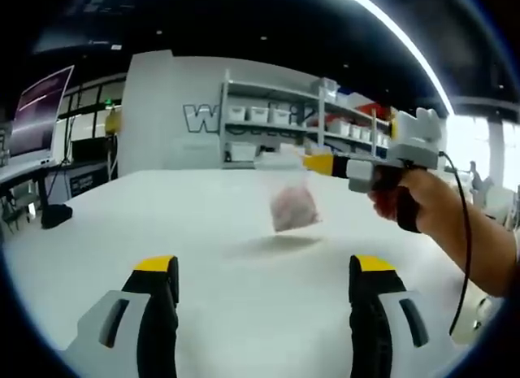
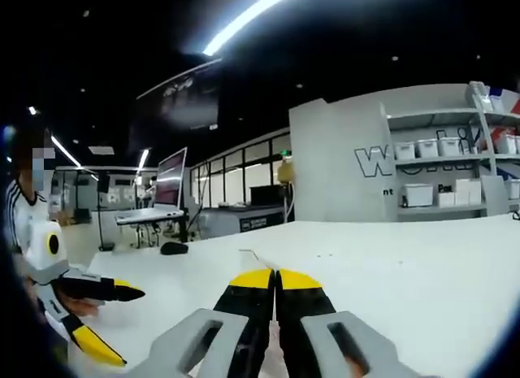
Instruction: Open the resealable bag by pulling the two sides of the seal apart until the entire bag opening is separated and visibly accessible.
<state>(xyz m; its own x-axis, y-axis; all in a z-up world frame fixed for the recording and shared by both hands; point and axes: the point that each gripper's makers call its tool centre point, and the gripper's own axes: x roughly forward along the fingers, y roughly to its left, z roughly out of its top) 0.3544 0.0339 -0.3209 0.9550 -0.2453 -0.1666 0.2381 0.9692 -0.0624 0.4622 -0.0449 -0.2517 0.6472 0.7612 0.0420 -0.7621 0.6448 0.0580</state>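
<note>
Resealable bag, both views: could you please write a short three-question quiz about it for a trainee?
1. True or false: the bag lies flat on the table.
2. Fill in: the left tool has its jaws ____.
3. Which tool holds the bag? A: left tool. B: right tool.

Key:
1. False; it hangs above its shadow.
2. Open.
3. B.

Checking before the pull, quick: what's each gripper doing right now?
Left gripper: open, holding nothing.
Right gripper: shut on the top edge of the clear plastic resealable bag with pinkish contents, held above the white table.
</note>
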